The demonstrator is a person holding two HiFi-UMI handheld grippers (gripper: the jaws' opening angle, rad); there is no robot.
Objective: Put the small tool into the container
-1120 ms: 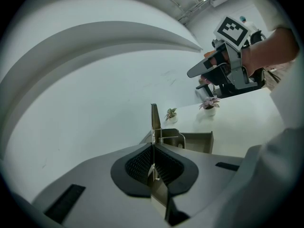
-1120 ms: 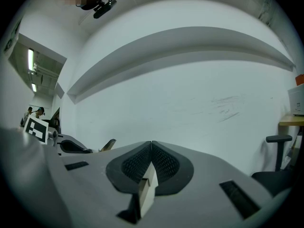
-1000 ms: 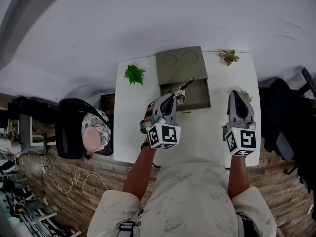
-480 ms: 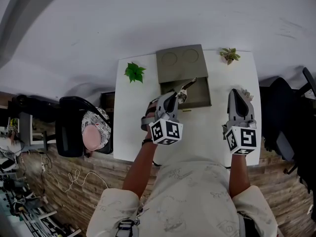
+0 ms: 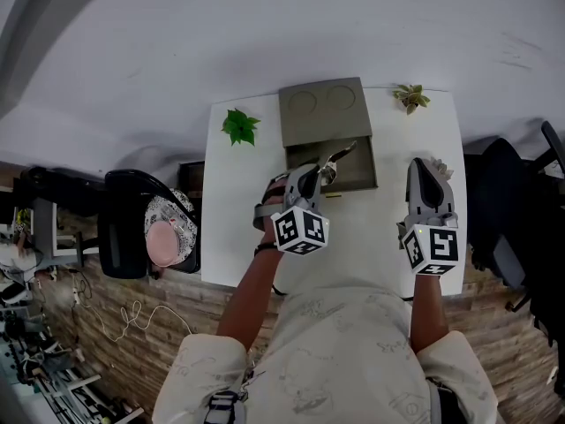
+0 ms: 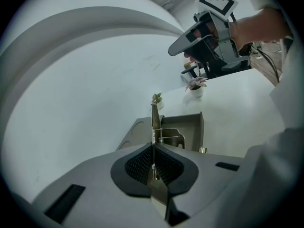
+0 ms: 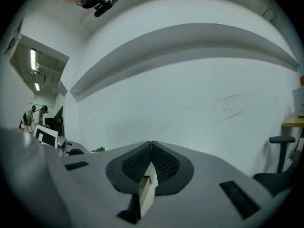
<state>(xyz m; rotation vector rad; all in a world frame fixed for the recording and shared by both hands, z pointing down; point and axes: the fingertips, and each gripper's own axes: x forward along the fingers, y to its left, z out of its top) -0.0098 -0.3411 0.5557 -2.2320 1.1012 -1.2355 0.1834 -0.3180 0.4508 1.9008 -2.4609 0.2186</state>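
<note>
My left gripper (image 5: 311, 175) is shut on a small metal tool (image 5: 341, 154) with a spring, which sticks out past the jaws over the open tray of the grey container (image 5: 362, 177). In the left gripper view the tool (image 6: 154, 120) stands edge-on between the pads, with the container (image 6: 195, 129) just beyond it. The container's flat part with two round recesses (image 5: 322, 111) lies at the table's far edge. My right gripper (image 5: 423, 171) hovers over the right side of the white table (image 5: 231, 219), shut with nothing in it (image 7: 151, 144).
A leafy green plant (image 5: 239, 126) stands at the far left of the table. A small potted plant (image 5: 411, 98) is at the far right, another (image 5: 440, 168) beside my right gripper. A black chair (image 5: 132, 228) is left of the table, another (image 5: 508, 206) at the right.
My left gripper has shifted slightly right and forward with the tool, bringing the tool's tip further over the container. The right gripper has stayed in place.
</note>
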